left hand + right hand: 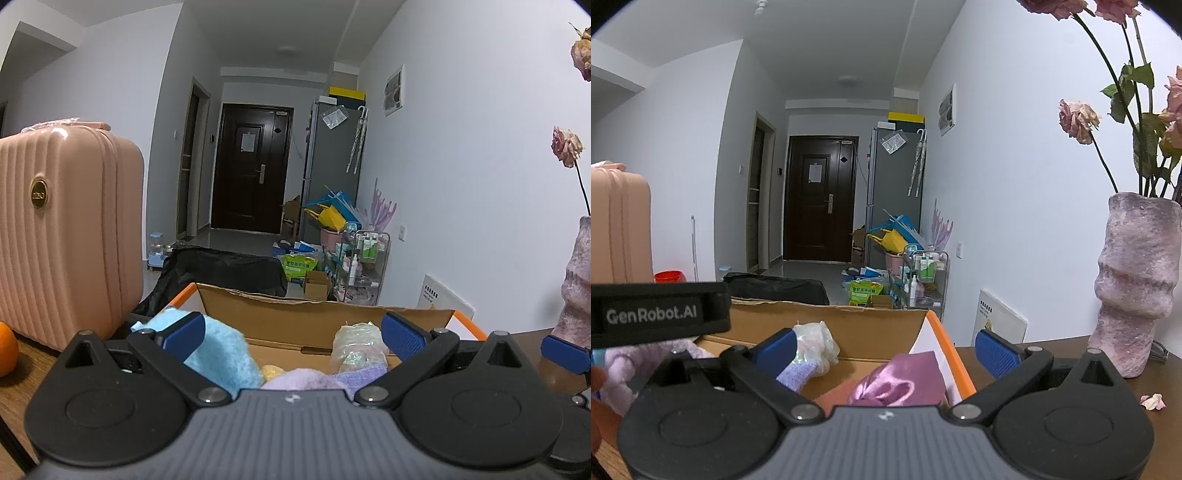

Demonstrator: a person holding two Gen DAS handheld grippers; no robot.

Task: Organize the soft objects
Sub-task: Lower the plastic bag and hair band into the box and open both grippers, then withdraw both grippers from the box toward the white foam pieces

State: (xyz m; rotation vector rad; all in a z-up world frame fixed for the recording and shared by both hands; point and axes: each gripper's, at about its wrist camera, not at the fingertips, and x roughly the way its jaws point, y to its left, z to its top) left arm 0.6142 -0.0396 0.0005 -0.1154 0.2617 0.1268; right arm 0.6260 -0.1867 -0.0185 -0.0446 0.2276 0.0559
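- The pink suitcase [62,229] stands upright on the wooden counter [14,387] at the far left, with an orange [6,349] just beside its base.
- The cardboard box [295,321] with an orange rim sits on the counter ahead of both cameras and holds the soft objects.
- A textured pink vase [1134,280] with wilted roses [1078,120] stands on the counter to the right of the box, well apart from it; a fallen petal [1152,401] lies near its foot.
- The left hand-held gripper [291,332] hovers over the box with its blue pads spread wide and nothing between them.
- The right hand-held gripper [886,349] is likewise spread wide and empty, straddling the right wall of the box.
- A light blue towel [221,354] lies in the left part of the box, partly behind the left pad.
- A shiny pink satin cloth [897,384] lies bunched in the box's right corner, against the orange rim.
- A pale lavender fluffy cloth [299,380] rests in the box near the front edge.
- A crinkled clear plastic bag [356,345] of soft items sits against the back wall.
- A purple knitted piece [798,373] touches the bag's lower edge.
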